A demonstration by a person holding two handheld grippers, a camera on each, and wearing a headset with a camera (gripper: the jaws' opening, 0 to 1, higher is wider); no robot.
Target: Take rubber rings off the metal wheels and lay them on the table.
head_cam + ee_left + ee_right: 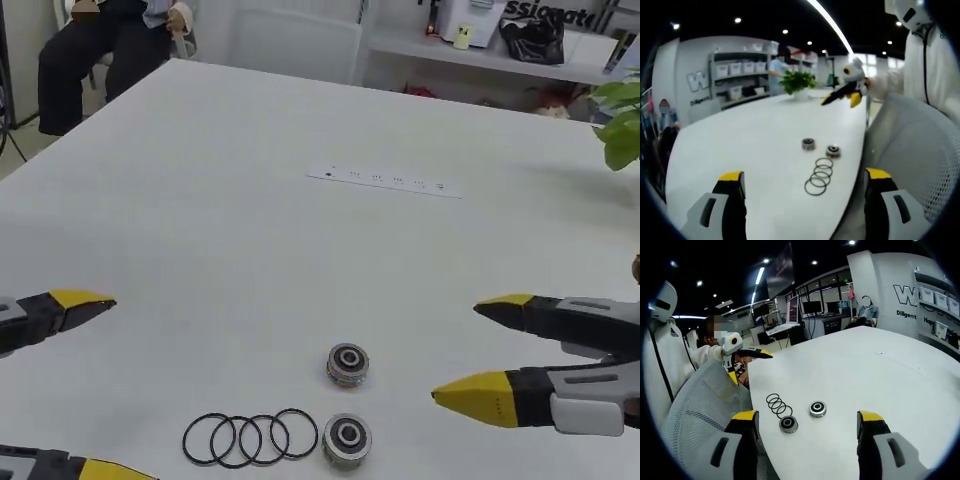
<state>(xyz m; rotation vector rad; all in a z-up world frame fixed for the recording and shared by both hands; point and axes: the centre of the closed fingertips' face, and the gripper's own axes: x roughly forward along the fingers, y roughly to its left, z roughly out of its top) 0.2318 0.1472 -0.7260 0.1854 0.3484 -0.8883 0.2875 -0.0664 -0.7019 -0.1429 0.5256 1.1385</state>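
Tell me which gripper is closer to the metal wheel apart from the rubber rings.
Right. The right gripper sits just right of that wheel; the left gripper is farther off left.

The head view looks forward and down over the white table [250,230] from its near edge. The left and right gripper views sit low at opposite sides, facing each other across it. All three share the metal wheels [348,364] and rubber rings [250,438].

Bright, even overhead ceiling lighting, soft faint shadows; both gripper views slightly blurred, fisheye-warped at edges.
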